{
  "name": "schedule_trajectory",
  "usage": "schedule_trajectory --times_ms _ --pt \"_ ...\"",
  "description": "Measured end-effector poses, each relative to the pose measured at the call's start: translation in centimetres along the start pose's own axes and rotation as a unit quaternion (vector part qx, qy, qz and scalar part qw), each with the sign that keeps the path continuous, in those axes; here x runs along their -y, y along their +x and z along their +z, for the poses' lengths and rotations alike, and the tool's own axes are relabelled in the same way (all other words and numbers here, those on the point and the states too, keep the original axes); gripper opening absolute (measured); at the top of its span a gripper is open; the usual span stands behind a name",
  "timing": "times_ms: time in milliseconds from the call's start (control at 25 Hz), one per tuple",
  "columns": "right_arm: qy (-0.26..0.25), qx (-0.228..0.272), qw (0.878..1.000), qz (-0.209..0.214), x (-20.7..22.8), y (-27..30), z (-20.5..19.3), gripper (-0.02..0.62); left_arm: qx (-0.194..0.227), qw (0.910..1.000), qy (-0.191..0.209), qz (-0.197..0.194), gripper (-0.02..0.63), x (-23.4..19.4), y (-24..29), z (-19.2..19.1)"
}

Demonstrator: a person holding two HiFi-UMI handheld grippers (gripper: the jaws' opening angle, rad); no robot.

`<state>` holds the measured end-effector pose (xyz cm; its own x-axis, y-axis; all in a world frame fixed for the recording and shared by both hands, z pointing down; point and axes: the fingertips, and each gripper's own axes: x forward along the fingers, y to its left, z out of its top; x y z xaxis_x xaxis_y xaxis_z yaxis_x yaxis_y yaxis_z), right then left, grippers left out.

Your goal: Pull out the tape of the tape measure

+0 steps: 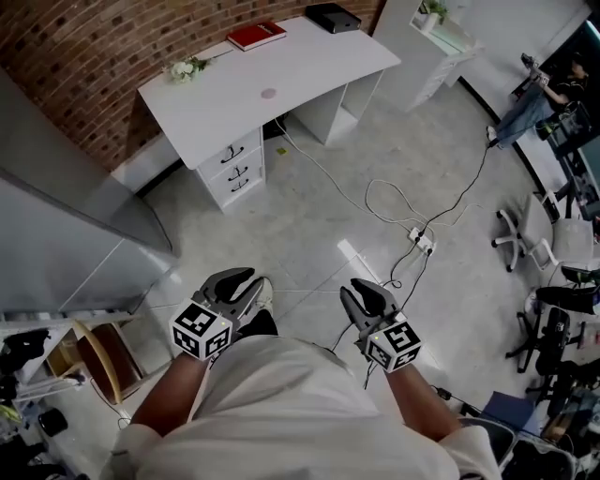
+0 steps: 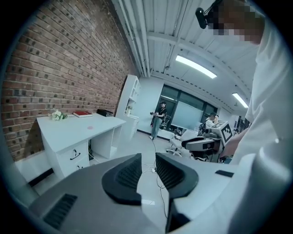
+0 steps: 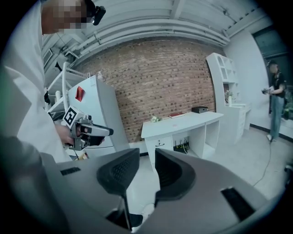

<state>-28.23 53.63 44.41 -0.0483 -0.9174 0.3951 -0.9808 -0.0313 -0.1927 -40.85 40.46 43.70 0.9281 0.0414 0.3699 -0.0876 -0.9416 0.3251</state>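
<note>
A white desk (image 1: 309, 56) stands across the room against the brick wall. On its top lies a small pink round thing (image 1: 268, 93), too small to tell what it is; it also shows in the left gripper view (image 2: 89, 127). I see no tape measure that I can name for sure. Both grippers hang close to the person's body, well away from the desk. My left gripper (image 1: 246, 281) (image 2: 148, 167) is open with only floor showing between its jaws. My right gripper (image 1: 366, 295) (image 3: 147, 167) is open too, with a narrow gap and nothing in it.
A red book (image 1: 256, 35), a black box (image 1: 333, 17) and small flowers (image 1: 186, 67) sit on the desk, over drawers (image 1: 232, 164). A power strip (image 1: 422, 242) with trailing cables lies on the floor. Office chairs (image 1: 534, 234), a person (image 1: 534, 103), a grey cabinet (image 1: 56, 234).
</note>
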Motion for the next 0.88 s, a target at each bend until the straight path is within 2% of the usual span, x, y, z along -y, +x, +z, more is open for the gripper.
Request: schedule_trajectory --times_ms 240,520,880 --pt "-0.002 -0.003 1.0 -0.017 2.9 6.1 3.9 0.098 0.004 0.9997 0.013 -0.019 0.098 -6.3 2.8 4.3" --pt "-0.004 -0.006 1.0 -0.024 5.0 11.4 6.7 0.098 -0.004 0.9995 0.007 -0.031 0.097 -12.3 5.3 5.9" --pt "-0.002 -0.007 1.0 -0.016 8.1 15.4 8.8 0.098 -0.002 0.9996 -0.009 -0.027 0.095 -15.6 8.3 7.7"
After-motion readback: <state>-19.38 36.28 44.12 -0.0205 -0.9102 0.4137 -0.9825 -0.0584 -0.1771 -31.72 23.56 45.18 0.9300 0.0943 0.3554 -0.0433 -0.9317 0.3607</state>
